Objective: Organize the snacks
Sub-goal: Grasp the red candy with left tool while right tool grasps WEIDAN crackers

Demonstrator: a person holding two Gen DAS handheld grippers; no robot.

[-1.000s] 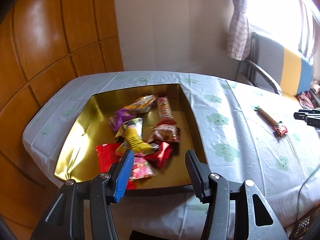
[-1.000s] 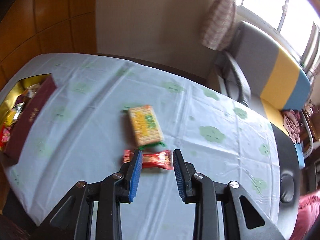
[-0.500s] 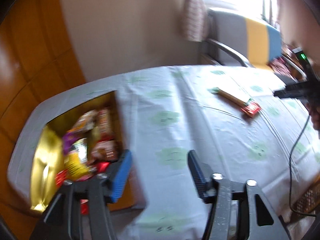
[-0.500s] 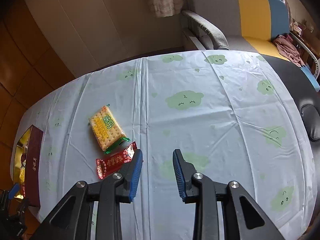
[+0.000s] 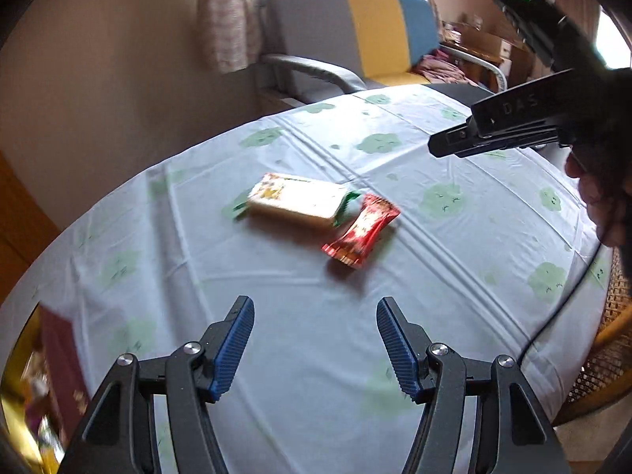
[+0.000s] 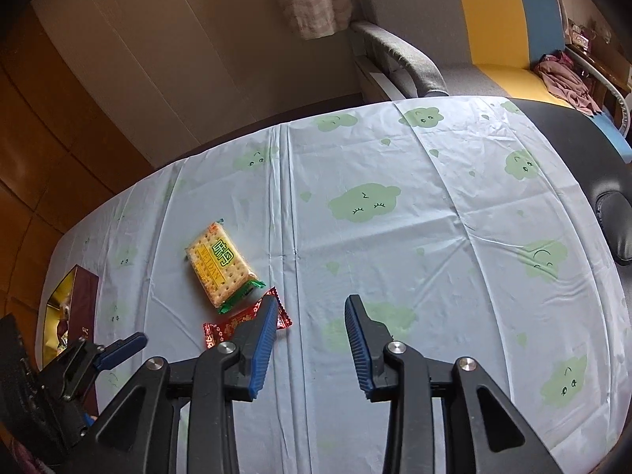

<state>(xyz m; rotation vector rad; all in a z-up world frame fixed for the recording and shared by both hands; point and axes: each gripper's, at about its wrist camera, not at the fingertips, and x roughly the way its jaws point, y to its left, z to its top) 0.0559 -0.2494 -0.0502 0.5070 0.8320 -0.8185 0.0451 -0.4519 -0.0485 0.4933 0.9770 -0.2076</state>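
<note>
At the far left of the left wrist view, behind and to the left of the left claw [image 5: 314, 341], the gold-lined snack tin [image 5: 17, 403] sat at the table's end with its dark red wall facing the cloth; the packets inside were too blurred to tell apart. The left claw itself hung over the pale cloud-print tablecloth [image 5: 454, 276], its blue-padded jaws spread wide with nothing between them. Ahead of it and slightly to the left lay the cracker pack [image 5: 296, 199], flat on the cloth. Just right of that, straight ahead of the claw's gap, the red candy wrapper [image 5: 361, 229] lay touching the green crimped end of the cracker pack.

Further right and higher, the right claw [image 6: 310, 341] came in from the edge of that view, above the table and well apart from both snacks. Seen through its own camera, its jaws were spread and empty; its left finger overlapped the red wrapper in the picture, though contact could not be told. The cracker pack sat ahead and to its left.
</note>
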